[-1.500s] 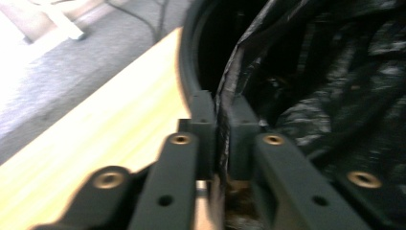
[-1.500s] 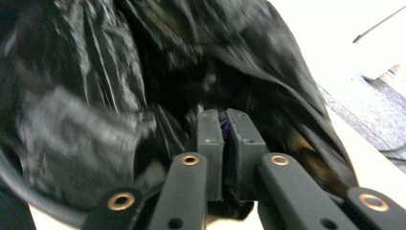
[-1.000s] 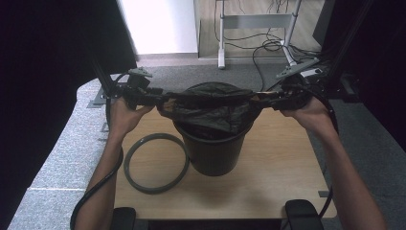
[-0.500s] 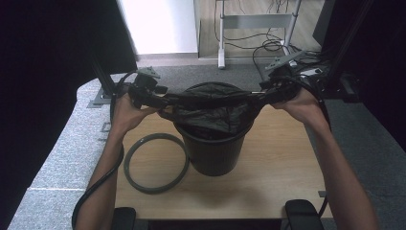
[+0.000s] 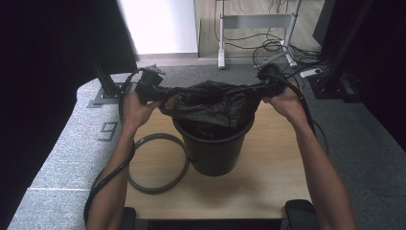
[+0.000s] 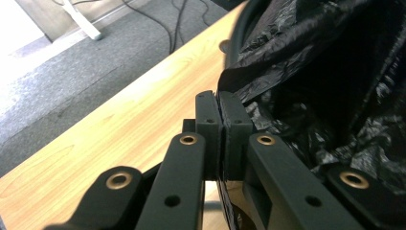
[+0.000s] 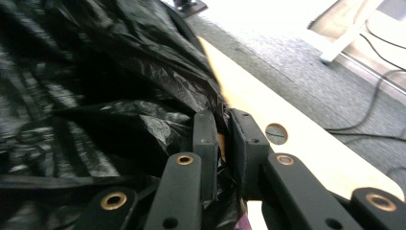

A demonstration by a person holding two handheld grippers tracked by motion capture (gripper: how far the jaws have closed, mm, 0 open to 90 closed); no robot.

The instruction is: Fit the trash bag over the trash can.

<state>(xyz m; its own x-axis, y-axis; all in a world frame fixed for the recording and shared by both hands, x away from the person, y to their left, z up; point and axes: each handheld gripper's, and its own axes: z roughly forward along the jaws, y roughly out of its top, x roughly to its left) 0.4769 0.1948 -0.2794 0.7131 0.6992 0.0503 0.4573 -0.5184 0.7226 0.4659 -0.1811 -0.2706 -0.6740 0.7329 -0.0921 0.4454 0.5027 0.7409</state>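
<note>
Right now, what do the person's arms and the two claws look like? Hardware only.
Bare forearms, no sleeves or gloves visible. The left claw and right claw are matte black: two flat rectangular pads on angular black links with brass-coloured rivets and small holes. A thick black cable trails along the left forearm; another black cable runs by the right.

Surface (image 5: 268, 187): pale wood — carpeted floor (image 5: 62, 158) around it
On it: black bucket (image 5: 215, 153) mid-way; grey ring (image 5: 155, 163) flat — just beside
</note>
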